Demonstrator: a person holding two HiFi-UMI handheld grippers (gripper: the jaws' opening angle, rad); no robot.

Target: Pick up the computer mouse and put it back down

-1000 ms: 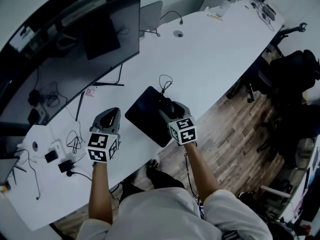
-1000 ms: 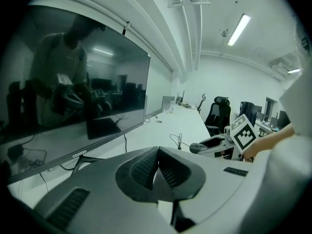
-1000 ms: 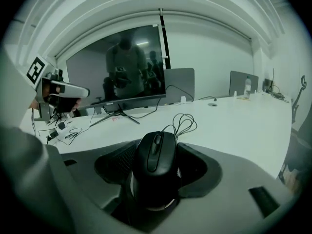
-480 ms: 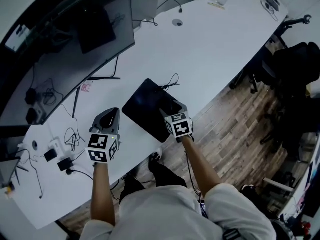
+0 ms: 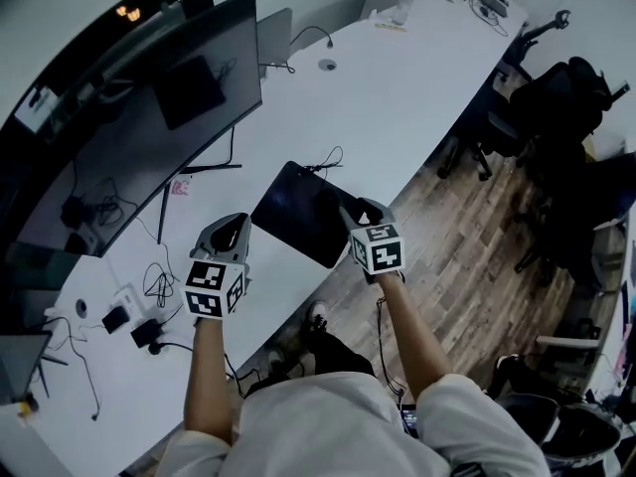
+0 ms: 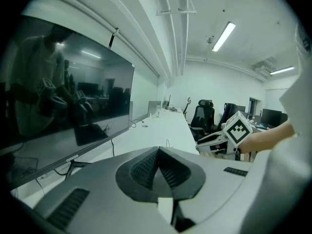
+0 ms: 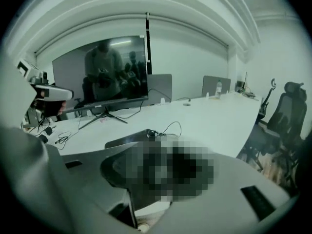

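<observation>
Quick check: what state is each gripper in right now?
Left gripper: closed, empty.
Right gripper: jaws have just been closing, now gripping the computer mouse.

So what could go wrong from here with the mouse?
The right hand-held gripper, whose jaws have just been closing, has the computer mouse between them, right at the table's near edge. A slip could send it to the floor. Its cable lies bunched at the mouse pad's far corner and could snag or tug the mouse.
</observation>
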